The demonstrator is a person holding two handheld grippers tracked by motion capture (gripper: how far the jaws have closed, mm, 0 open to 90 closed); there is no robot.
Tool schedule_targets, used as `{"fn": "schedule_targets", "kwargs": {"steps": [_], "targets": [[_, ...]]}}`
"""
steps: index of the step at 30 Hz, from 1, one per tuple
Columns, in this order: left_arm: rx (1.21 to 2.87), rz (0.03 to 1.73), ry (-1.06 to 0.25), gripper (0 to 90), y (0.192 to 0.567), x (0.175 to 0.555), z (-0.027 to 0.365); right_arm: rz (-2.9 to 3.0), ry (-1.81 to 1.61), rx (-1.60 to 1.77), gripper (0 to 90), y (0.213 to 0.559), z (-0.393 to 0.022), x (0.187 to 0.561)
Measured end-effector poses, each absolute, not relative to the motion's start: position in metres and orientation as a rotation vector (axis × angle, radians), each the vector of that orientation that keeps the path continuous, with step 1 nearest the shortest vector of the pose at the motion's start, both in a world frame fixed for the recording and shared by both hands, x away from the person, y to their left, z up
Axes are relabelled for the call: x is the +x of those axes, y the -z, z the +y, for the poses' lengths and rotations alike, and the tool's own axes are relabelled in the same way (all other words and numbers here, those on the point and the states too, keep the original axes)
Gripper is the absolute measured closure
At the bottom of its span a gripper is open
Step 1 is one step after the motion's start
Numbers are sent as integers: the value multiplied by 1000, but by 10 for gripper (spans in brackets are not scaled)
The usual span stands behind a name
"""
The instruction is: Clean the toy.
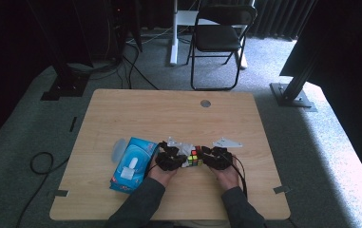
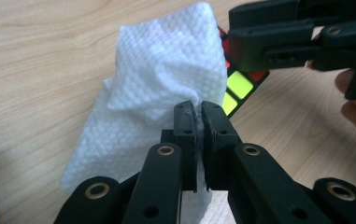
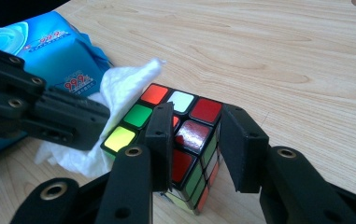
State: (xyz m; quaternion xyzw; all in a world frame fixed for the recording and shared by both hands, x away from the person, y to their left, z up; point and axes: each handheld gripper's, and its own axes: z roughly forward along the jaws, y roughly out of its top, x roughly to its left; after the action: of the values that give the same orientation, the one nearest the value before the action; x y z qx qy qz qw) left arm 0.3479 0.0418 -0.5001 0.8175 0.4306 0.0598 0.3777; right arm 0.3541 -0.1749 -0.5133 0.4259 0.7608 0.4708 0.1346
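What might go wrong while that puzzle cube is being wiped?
The right gripper clamps the cube only near one corner, so a firm wipe might twist it loose. The left gripper pinches just a small fold of the wipe, which might slip out.

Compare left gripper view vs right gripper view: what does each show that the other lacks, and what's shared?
Left gripper view alone: its own left gripper, jaws shut, pinching the white wipe.
Right gripper view alone: its own right gripper closed on the cube, the cube's top face with red, white, green and yellow stickers, and the blue wipe pack behind.
Shared: the wipe draped against the cube, part of the cube, the wooden table, and each shows the other gripper.
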Motion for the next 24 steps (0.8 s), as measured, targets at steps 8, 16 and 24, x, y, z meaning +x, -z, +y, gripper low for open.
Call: {"fn": "schedule_targets", "kwargs": {"steps": [8, 16, 24], "targets": [[2128, 1129, -138, 859, 517, 347, 38, 2205, -1362, 1227, 687, 513, -174, 353], [2186, 1110, -152, 853, 529, 345, 31, 2192, -1363, 1237, 697, 513, -174, 353], [2144, 1171, -208, 854, 520, 353, 39, 2225, -1391, 1240, 705, 513, -176, 356]]}}
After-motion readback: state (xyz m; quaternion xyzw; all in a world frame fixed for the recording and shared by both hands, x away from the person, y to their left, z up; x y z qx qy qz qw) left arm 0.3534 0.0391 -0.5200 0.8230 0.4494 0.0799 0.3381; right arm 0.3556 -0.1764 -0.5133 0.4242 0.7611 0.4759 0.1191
